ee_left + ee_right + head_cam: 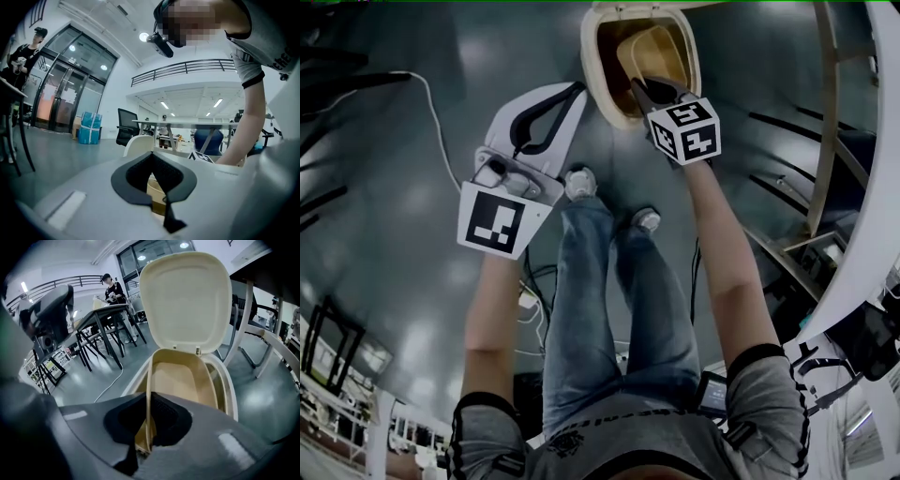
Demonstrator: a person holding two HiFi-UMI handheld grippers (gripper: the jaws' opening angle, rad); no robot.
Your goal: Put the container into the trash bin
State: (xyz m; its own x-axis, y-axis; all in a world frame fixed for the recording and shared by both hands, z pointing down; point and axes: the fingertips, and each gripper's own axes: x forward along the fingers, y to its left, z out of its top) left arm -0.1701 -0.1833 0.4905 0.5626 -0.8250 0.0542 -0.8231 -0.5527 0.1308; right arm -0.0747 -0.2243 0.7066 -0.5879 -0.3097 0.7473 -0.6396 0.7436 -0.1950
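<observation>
- The right gripper [149, 401] is clamped on the thin side wall of the tan container [176, 380]. The wall runs edge-on between its two pads.
- The container hangs in the mouth of the trash bin [227, 380]. Its far end is already below the bin's rim and its near end is held up at the jaws.
- The bin's lid [185, 301] stands upright at the back of the bin, so the opening is clear.
- In the head view the container [661, 54] fills most of the bin's opening [592, 66], with the right gripper [649, 89] at the edge of the bin nearest the person.
- The left gripper [574, 92] is held just outside the bin, on the person's left of it. Its tips are together with nothing between them, and it touches neither bin nor container.
- The step in hand looks like the drop itself: the container has been brought to the bin but not let go.
- The next move probably calls for parting the right jaws so the container slides down into the bin. The right gripper would then lift straight back, clear of the rim and lid.
- Whether anything lies under the container in the bin cannot be seen.
</observation>
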